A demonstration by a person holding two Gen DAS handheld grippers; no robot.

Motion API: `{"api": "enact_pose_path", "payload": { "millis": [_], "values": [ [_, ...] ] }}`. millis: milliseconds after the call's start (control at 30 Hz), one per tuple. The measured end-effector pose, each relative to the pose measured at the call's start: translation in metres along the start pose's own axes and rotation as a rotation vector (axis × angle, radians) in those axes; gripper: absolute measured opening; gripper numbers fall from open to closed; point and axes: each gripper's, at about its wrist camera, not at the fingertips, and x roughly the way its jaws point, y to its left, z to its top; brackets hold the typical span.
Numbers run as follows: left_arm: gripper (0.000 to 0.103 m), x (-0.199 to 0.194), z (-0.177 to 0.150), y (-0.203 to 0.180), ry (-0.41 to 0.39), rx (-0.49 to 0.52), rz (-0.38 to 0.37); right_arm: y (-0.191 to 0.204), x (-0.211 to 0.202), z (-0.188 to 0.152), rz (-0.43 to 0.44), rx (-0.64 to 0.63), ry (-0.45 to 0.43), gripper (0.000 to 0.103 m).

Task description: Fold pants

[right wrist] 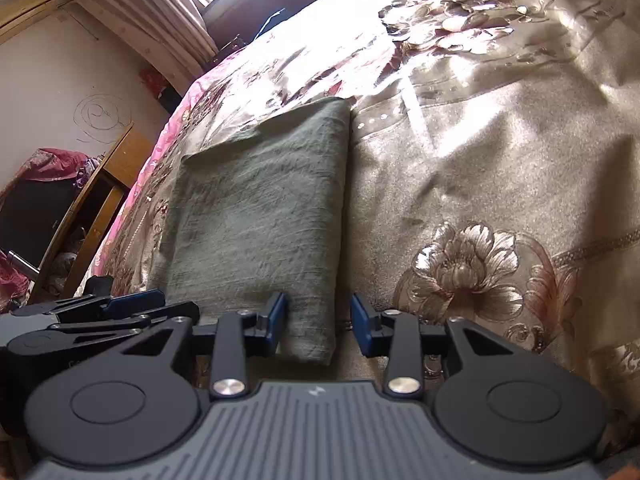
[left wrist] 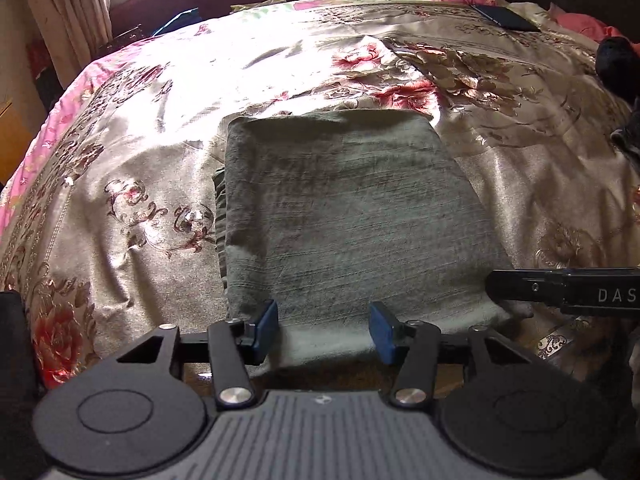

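Note:
The pants [left wrist: 340, 200] are a grey-green cloth folded into a flat rectangle on the floral bedspread [left wrist: 140, 160]. My left gripper [left wrist: 324, 332] stands open at the pants' near edge; the cloth lies flat between its blue pads [left wrist: 266, 330], which do not pinch it. In the right wrist view the pants [right wrist: 260, 208] stretch away from me, and my right gripper [right wrist: 319, 326] is open astride their near right corner. Its right pad stands clear of the cloth. The right gripper's body [left wrist: 560, 288] enters the left wrist view from the right. The left gripper [right wrist: 120, 308] shows at the lower left of the right wrist view.
The bedspread [right wrist: 480, 160] spreads wide on all sides of the pants. A dark flat object [left wrist: 506, 18] lies at the far right of the bed, and dark clothing [left wrist: 616, 68] sits at its right edge. Wooden furniture [right wrist: 100, 200] stands beside the bed.

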Motion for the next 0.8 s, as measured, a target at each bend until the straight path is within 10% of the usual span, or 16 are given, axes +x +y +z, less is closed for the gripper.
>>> {"api": "enact_pose_path", "payload": {
  "millis": [300, 800],
  "values": [
    [0.063, 0.002, 0.006, 0.035, -0.100, -0.117, -0.057, 0.008, 0.008, 0.021, -0.007, -0.037, -0.063, 0.040],
    [0.068, 0.041, 0.014, 0.073, -0.047, -0.307, -0.096, 0.007, 0.044, 0.041, 0.007, -0.017, -0.043, 0.045]
  ]
}}
